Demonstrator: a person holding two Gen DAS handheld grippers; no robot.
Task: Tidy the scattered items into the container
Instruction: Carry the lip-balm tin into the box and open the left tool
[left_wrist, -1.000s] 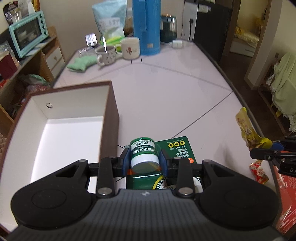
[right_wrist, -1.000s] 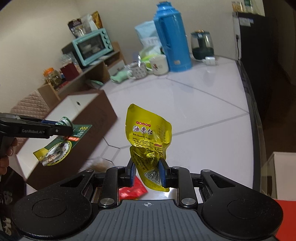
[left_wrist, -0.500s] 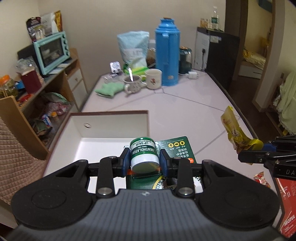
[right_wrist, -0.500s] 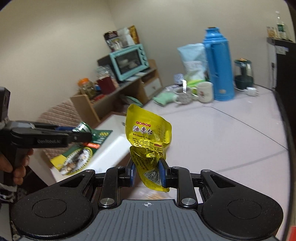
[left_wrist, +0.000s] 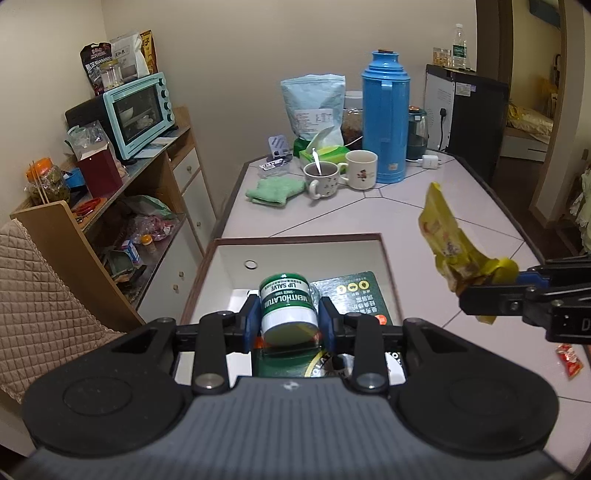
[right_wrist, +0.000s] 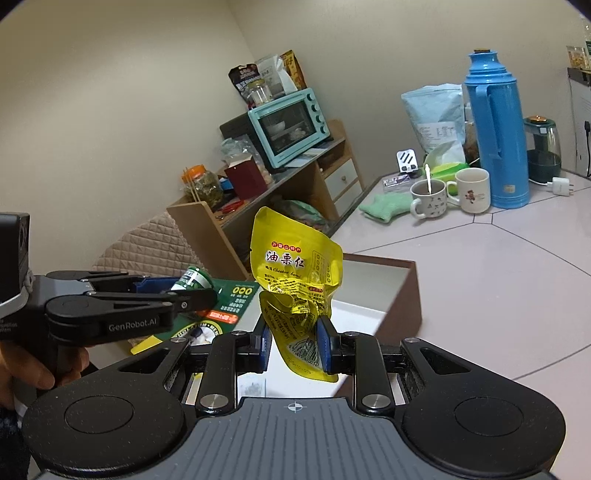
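My left gripper (left_wrist: 288, 317) is shut on a green-and-white lip salve tin on its green card (left_wrist: 288, 306), held above the open brown box (left_wrist: 295, 240) with a white inside. The same left gripper (right_wrist: 207, 295) shows at the left of the right wrist view, with the lip salve tin (right_wrist: 194, 280) and its card hanging over the box. My right gripper (right_wrist: 293, 345) is shut on the lower end of a yellow snack pouch (right_wrist: 295, 262), above the box's near right part. That yellow pouch (left_wrist: 454, 240) and the right gripper (left_wrist: 480, 291) appear right of the box.
A blue thermos (left_wrist: 386, 118), two mugs (left_wrist: 343, 173), a green cloth (left_wrist: 273, 190) and a pale blue bag (left_wrist: 314, 103) stand at the table's far end. A small red sachet (left_wrist: 570, 360) lies on the table at right. Shelves with a teal oven (left_wrist: 138, 110) line the left wall.
Both grippers have risen and moved left with their loads. The box has come from the left side to beneath them, and the yellow pouch now hangs over the box.
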